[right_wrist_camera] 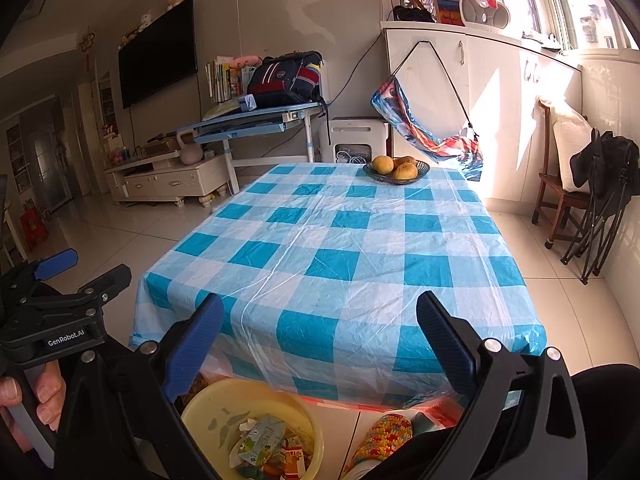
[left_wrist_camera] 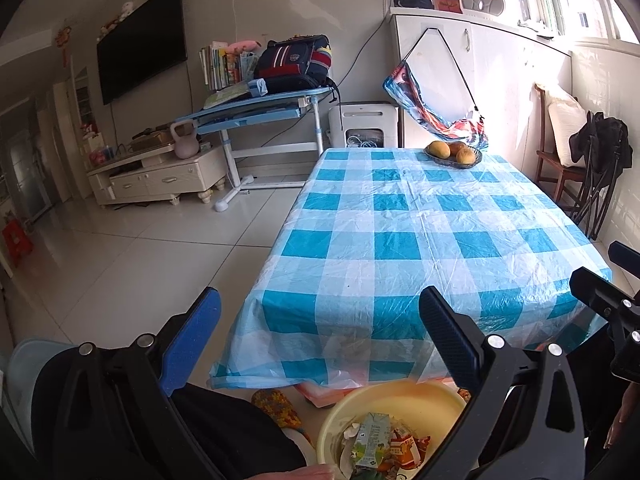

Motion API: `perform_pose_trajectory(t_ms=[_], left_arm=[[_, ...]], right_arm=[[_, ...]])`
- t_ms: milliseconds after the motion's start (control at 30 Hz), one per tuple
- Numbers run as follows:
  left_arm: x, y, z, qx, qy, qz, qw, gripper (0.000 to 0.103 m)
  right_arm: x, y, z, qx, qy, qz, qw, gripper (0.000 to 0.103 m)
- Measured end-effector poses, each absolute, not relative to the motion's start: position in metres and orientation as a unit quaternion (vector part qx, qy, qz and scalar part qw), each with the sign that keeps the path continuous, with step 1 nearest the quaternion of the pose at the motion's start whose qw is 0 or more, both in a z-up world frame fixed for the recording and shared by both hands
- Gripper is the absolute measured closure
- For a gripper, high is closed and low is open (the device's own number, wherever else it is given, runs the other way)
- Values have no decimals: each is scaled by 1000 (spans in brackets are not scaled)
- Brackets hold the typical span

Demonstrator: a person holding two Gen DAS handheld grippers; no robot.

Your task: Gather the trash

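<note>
Both grippers hang with fingers spread wide and empty above the near edge of the checked tablecloth [right_wrist_camera: 340, 248]; left gripper [left_wrist_camera: 320, 344], right gripper [right_wrist_camera: 320, 344]; the trash [right_wrist_camera: 264, 446] lies in the yellow basin [right_wrist_camera: 208, 408] below, between them; the cloth shows no scraps.

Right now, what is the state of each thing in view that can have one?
Left gripper: jaws open, holding nothing.
Right gripper: jaws open, holding nothing.
Yellow basin: on the floor, trash inside, not full.
Crushed carton: lying in the basin.
Fruit bowl: upright at the table's far end, holding fruit.
Tablecloth: spread flat, wrinkled.
TV: off.
</note>
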State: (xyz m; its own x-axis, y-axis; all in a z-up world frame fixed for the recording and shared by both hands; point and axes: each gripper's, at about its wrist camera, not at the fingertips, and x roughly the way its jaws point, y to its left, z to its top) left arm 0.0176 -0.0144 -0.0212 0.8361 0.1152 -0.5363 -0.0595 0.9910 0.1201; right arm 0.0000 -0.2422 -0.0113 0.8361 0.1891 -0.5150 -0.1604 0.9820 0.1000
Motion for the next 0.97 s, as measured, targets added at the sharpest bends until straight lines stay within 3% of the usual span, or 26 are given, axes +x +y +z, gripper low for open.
perform_pose_trajectory(t_ms=[633,967], left_arm=[[5,-30,-13,57,277,2,959,7],[28,-14,-37,11,358,-13,933,7]], right_arm=[[3,-236,-16,16,281,89,956,10],[4,-238,-17,22,280,84,956,10]])
